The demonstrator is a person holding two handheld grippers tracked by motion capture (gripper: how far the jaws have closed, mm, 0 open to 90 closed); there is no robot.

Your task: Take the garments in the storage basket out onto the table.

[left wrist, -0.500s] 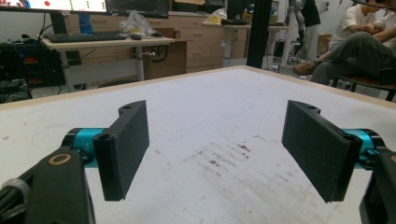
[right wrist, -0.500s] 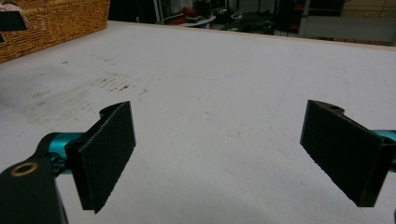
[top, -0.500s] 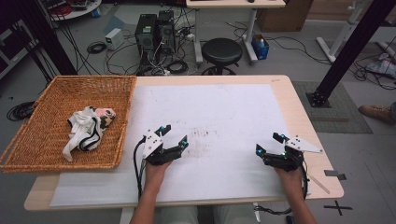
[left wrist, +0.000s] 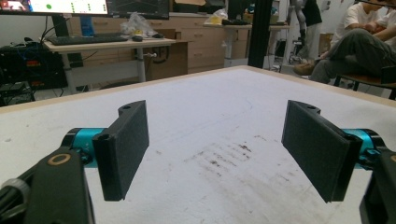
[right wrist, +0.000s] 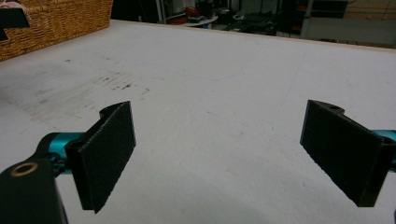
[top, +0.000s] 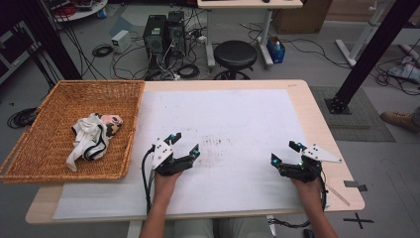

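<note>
A crumpled white cloth with black trim lies in the wicker basket at the table's left. My left gripper rests low over the white mat near the front, just right of the basket, jaws wide open and empty. In the left gripper view its two black pads stand far apart over the stained mat. My right gripper sits near the front right of the mat, also open with nothing between its pads. The basket's corner shows at the upper left of the right gripper view.
A dark smudge marks the mat between the grippers. Beyond the table stand a black stool, computer towers and cables on the floor. Seated people and desks appear in the left gripper view's background.
</note>
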